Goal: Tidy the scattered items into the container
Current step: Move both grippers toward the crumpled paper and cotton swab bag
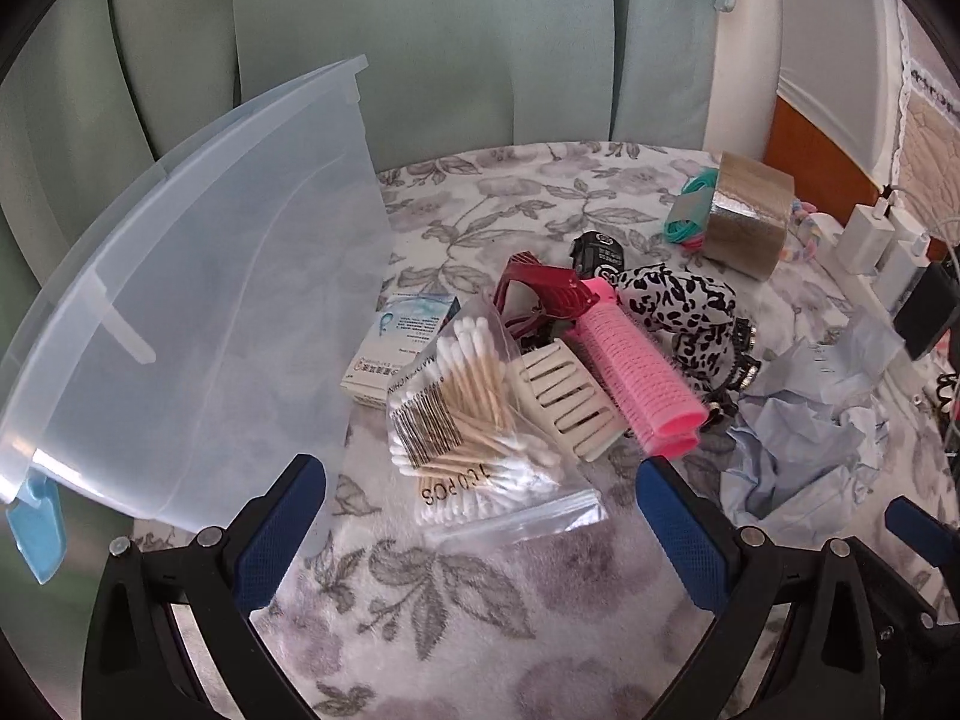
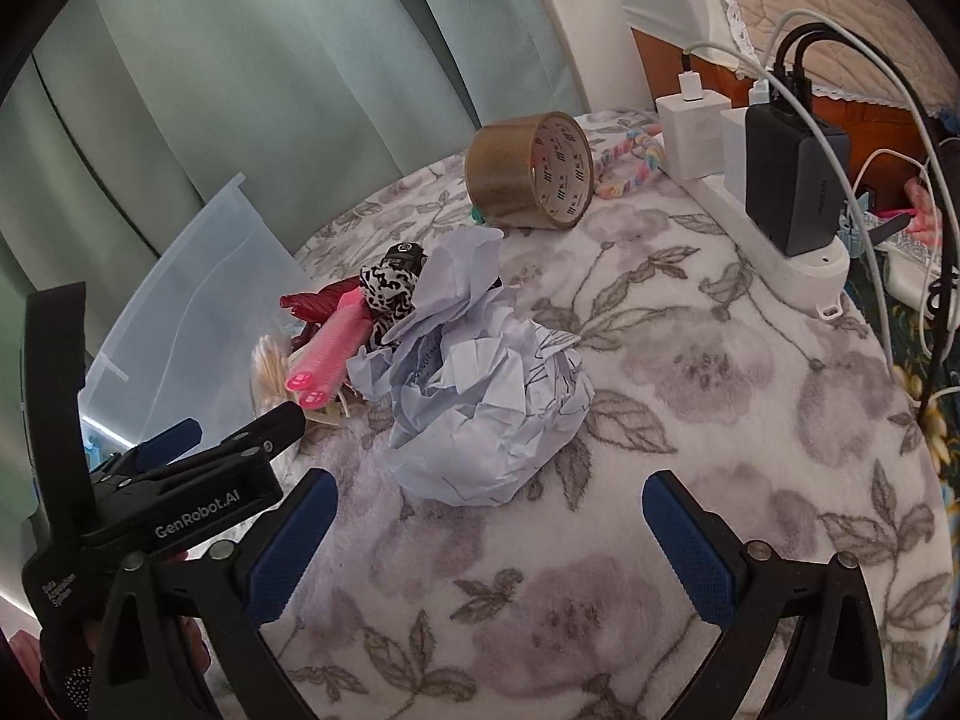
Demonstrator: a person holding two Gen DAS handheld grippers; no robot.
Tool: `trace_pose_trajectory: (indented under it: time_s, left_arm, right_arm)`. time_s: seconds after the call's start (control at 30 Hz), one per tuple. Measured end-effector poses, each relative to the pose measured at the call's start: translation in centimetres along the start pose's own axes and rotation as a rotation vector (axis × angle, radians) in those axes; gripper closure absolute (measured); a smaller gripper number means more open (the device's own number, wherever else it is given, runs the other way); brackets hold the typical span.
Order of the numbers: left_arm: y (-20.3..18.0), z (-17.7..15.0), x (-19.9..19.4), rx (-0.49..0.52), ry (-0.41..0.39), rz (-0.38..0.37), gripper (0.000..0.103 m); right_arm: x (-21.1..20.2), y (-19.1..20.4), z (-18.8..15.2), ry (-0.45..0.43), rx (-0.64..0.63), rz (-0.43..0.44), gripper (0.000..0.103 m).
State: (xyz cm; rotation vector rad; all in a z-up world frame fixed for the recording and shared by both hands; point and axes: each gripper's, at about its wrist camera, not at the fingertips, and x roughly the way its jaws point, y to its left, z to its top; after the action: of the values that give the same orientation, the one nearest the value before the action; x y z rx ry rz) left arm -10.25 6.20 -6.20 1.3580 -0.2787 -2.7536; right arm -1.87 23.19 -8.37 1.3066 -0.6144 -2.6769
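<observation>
Ahead of the left gripper (image 1: 480, 528), jaws spread and empty: cotton swab bag (image 1: 480, 426); clear container (image 1: 198, 312) tilted, left of it. Right wrist view: right gripper (image 2: 489, 546) spread, empty, crumpled paper (image 2: 480, 384) just ahead, tape roll (image 2: 531, 177) beyond.

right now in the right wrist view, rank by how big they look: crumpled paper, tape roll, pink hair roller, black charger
1. crumpled paper, clearly largest, though also nearest the camera
2. tape roll and black charger: look about alike, so no ranking between them
3. pink hair roller, smallest, partly hidden by the paper
</observation>
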Motion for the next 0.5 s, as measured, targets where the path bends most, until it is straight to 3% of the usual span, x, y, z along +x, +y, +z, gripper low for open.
trace_pose_trajectory:
  time_s: [0.2, 0.5]
  left_arm:
    - [0.1, 0.6, 1.9, -0.014, -0.008, 0.010, 0.000]
    - [0.3, 0.5, 3.1, -0.042, 0.002, -0.063, 0.003]
  right_arm:
    - [2.6, 0.2, 1.0, 0.030, -0.012, 0.011, 0.000]
    - [5.3, -0.5, 2.3, 0.057, 0.018, 0.030, 0.000]
